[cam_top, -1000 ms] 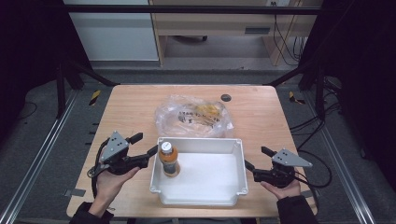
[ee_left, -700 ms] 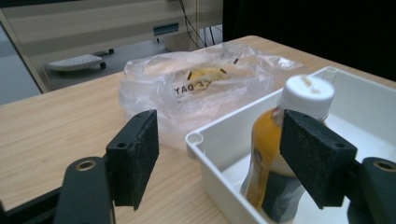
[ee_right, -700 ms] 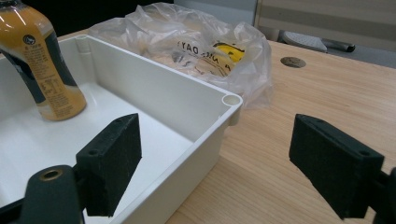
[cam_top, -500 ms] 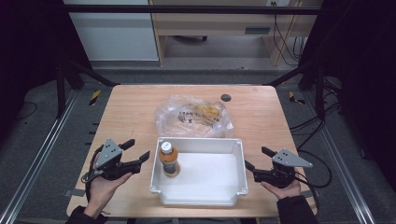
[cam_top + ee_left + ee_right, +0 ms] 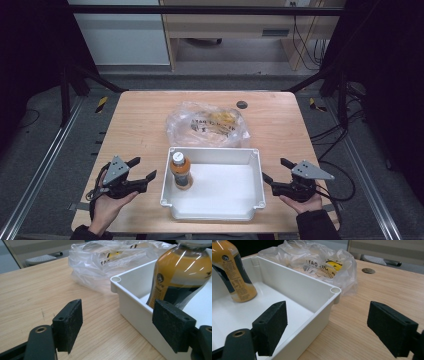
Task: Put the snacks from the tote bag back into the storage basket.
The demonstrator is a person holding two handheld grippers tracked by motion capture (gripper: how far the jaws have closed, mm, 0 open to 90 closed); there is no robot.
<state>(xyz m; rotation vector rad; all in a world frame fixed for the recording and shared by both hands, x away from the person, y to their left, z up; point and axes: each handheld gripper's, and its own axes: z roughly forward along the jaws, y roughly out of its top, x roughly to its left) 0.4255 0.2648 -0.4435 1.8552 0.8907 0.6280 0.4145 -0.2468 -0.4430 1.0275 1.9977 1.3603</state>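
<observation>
Bottle point(image 5: 180, 170) upright in the tray's point(image 5: 215, 214) left corner.
Left gripper point(image 5: 142, 168), jaws just opening, holds nothing, beside the tray; right gripper point(image 5: 278, 170) gapes empty opposite.

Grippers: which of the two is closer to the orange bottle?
The left gripper. It sits beside the tub's left wall, where the bottle stands; the right gripper is across the tub.

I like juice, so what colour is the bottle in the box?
The bottle is orange-yellow with a white cap; the left gripper view shows it best.
</observation>
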